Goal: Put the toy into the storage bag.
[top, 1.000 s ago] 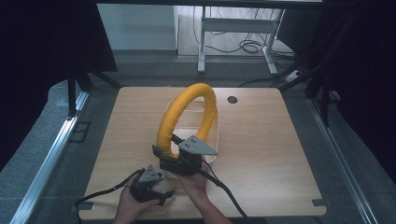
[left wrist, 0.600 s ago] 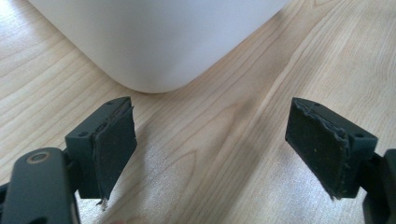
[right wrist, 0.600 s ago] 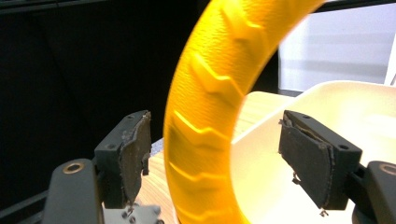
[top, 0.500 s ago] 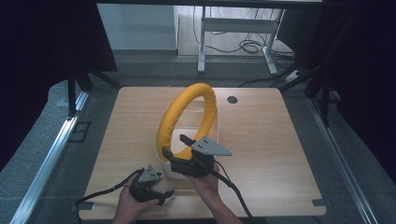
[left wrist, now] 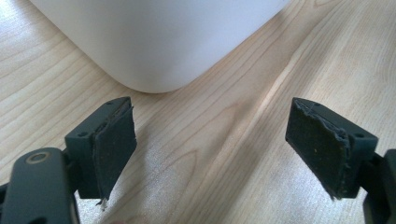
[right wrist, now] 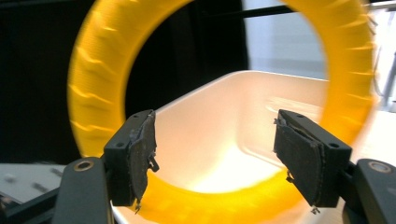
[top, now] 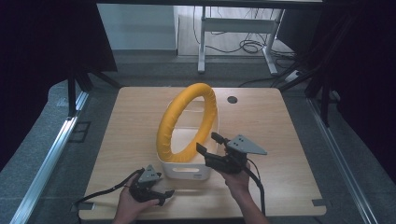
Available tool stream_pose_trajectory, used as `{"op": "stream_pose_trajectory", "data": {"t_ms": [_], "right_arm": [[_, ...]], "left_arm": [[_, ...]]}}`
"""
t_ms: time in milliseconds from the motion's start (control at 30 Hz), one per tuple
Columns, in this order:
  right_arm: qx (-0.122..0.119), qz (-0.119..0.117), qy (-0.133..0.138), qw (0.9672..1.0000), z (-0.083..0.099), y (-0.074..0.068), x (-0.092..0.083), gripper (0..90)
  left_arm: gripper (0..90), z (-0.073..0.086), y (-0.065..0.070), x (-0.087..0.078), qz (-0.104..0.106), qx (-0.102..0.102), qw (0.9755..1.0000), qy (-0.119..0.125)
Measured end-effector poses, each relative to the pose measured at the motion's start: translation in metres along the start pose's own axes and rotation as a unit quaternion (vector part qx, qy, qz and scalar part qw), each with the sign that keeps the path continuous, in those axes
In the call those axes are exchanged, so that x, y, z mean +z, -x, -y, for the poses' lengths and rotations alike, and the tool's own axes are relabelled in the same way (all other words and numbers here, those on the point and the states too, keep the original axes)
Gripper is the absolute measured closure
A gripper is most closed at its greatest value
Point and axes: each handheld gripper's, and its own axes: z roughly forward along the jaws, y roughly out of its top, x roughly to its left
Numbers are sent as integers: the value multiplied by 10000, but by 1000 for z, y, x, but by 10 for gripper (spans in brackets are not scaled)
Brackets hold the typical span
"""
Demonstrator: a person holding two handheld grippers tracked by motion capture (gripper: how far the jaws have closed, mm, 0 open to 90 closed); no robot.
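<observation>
At the left of the high view, the left gripper rests low on the counter, held in the person's left hand just in front of the near left corner of the white bin. Its fingers are released and wide apart, with nothing between them; bare wood and the bin's rounded corner lie ahead. It appears idle, and it would serve best by staying close enough to steady the bin's near wall if the bin starts to slide or tip.

In the middle, the yellow ring stands on edge inside the bin, its lower arc down in the tub and its top well above the rim, leaning toward the far side.

To the right, the right gripper is raised off the counter in the right hand, beside the bin's near right corner and aimed at the ring. Its fingers are released too, grasping nothing, with the ring's lower arc showing between and beyond them.

The step in hand looks like reaching for the ring. To do it well, straddle the ring's band squarely with one finger inside the hole and one outside, then close firmly: the padded, ribbed surface looks soft and may squash. Lift upward so the lower arc clears the rim without dragging the light bin along.
</observation>
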Motion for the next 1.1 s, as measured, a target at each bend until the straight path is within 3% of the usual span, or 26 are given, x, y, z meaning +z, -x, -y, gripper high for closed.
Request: {"op": "stream_pose_trajectory", "data": {"t_ms": [33, 200, 233, 400, 567, 733, 1100], "right_arm": [[0, 0, 0, 10000, 0, 0, 0, 303], [-131, 192, -65, 9997, 8, 29, -16, 338], [-131, 192, -65, 9997, 8, 29, -16, 338], [-76, 324, -170, 9993, 12, 55, -26, 360], [-137, 440, -267, 9986, 18, 70, -33, 374], [-91, 725, -415, 9965, 33, 91, -42, 379], [38, 903, -471, 9948, 41, 106, -46, 381]], "left_arm": [[163, 0, 0, 0, 0, 0, 10000, 0], [163, 0, 0, 1, -7, 15, 10000, -41], [163, 0, 0, 1, -7, 15, 10000, -41], [162, 0, 0, 0, -16, 19, 10000, -29], [162, 0, 0, 1, -10, 25, 10000, -42], [162, 0, -1, 0, -9, 43, 10000, -36], [163, 1, 0, 1, -5, 56, 10000, -70]]}}
